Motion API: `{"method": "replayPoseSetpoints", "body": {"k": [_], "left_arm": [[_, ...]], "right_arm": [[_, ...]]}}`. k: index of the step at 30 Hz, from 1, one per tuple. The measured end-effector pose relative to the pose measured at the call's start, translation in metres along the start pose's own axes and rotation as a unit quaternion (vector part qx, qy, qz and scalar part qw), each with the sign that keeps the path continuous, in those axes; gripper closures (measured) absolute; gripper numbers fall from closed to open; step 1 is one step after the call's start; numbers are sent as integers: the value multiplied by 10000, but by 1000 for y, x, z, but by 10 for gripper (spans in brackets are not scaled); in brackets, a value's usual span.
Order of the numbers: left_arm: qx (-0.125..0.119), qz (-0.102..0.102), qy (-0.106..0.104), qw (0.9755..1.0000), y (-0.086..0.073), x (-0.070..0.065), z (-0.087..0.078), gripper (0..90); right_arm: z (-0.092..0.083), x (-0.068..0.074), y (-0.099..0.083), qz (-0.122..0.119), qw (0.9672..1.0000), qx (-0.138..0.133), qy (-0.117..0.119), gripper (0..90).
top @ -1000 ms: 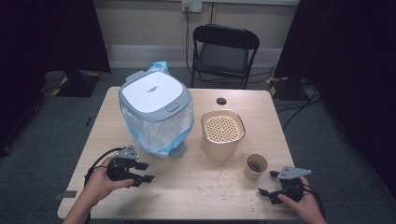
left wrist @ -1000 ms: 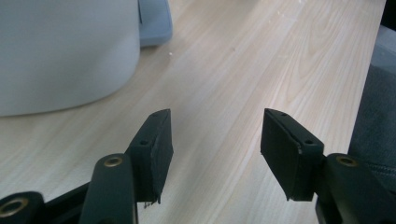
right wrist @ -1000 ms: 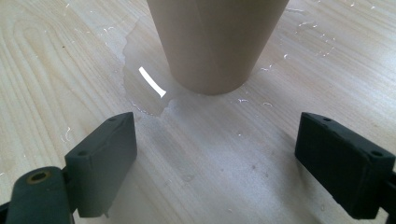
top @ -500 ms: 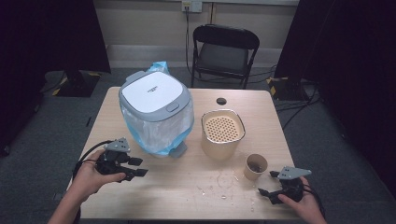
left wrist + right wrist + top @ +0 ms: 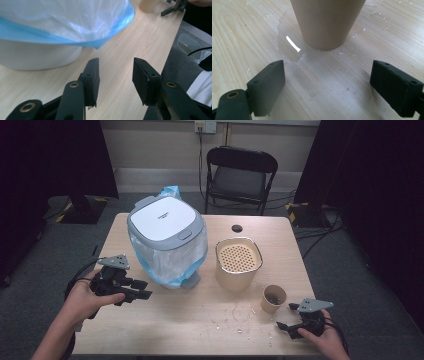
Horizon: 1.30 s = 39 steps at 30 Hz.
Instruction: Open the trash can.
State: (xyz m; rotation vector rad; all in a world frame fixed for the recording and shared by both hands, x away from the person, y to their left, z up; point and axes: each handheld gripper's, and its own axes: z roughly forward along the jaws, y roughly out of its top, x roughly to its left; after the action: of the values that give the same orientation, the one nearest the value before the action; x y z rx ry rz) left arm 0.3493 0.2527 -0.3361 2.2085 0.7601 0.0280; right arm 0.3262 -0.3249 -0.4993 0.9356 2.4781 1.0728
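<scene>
My right gripper (image 5: 289,326) sits low at the bottom right of the high view, jaws spread wide and holding nothing, lined up on the paper cup (image 5: 273,298) just above and to the left of it. In the right gripper view the cup (image 5: 327,22) stands upright at the top centre, between the lines of my two jaws but apart from both, so I judge a straight push forward would put its wall between them. A puddle (image 5: 294,50) spreads from its base toward the left of that frame, which is why I would keep the jaws low and level: a wet base could slide. My left gripper (image 5: 141,290) waits at the left of the high view, jaws parted to a middling gap and empty, pointing toward the bin (image 5: 166,241) with its blue-edged bag (image 5: 75,27), near but not touching it.
</scene>
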Motion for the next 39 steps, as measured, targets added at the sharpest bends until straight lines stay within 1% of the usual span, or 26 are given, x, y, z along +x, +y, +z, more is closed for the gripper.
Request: {"method": "replayPoseSetpoints", "body": {"k": [2, 3, 7, 8, 10, 11, 13, 14, 15, 17, 19, 21, 22, 23, 26, 29, 32, 33, 35, 36, 37, 39], "left_arm": [[8, 8, -3, 10000, 2, 0, -2, 579], [-49, -31, -40, 10000, 4, 0, -3, 582], [38, -50, -80, 9999, 10, -1, -6, 603], [99, -32, -69, 9999, 14, -2, -8, 607], [138, -22, -64, 9999, 16, -3, -9, 609], [126, -36, -96, 9999, 18, -3, -10, 611], [125, -30, -89, 9999, 24, -4, -14, 618], [125, -30, -89, 9999, 24, -4, -14, 618], [118, -38, -86, 9999, 28, -5, -17, 619], [144, -20, -61, 9999, 30, -5, -19, 621], [91, -30, -63, 9999, 37, -6, -22, 626], [83, -36, -74, 9999, 40, -6, -24, 630], [71, -43, -75, 9999, 44, -5, -26, 632], [71, -43, -75, 9999, 44, -5, -26, 633], [79, -86, -89, 9999, 52, -5, -28, 636], [49, -72, -103, 9999, 55, -5, -28, 641], [71, -70, -98, 9999, 61, -4, -31, 651], [71, -70, -98, 9999, 61, -4, -31, 653], [58, -56, -101, 9999, 67, -4, -34, 658], [58, -56, -101, 9999, 67, -4, -34, 660], [18, -89, -111, 9999, 69, -4, -34, 660], [9, -90, -102, 9999, 76, -4, -37, 671]], "right_arm": [[0, 0, 0, 2, 10000, 1, -2, 121], [0, 0, 0, -3, 10000, -1, -1, 121], [0, 0, 0, -1, 10000, -1, -3, 121], [0, 0, 0, 2, 10000, -1, -4, 121], [0, 0, 0, 2, 10000, -1, -6, 121], [0, 0, 0, 5, 10000, -1, -6, 121], [0, 0, 0, 4, 10000, -1, -6, 121], [0, 0, 0, 4, 10000, -1, -6, 121], [0, 0, 0, 2, 10000, -1, -7, 121], [0, 0, 0, 1, 10000, -1, -8, 121], [0, 0, 0, 0, 10000, 5, -18, 121], [0, 0, 0, 1, 10000, 5, -18, 121], [0, 0, 0, 5, 10000, 7, -21, 121], [0, 0, 0, 5, 10000, 7, -21, 121], [0, 0, 0, 6, 10000, 3, -25, 121], [0, 0, 0, 8, 10000, -6, -16, 121], [0, 0, 0, 5, 10000, -8, -21, 121], [0, 0, 0, 5, 10000, -8, -21, 121], [0, 0, 0, 5, 10000, -7, -21, 121], [0, 0, 0, 5, 10000, -7, -21, 121], [0, 0, 0, 3, 10000, -7, -22, 121], [0, 0, 0, 6, 10000, -7, -22, 121]]}}
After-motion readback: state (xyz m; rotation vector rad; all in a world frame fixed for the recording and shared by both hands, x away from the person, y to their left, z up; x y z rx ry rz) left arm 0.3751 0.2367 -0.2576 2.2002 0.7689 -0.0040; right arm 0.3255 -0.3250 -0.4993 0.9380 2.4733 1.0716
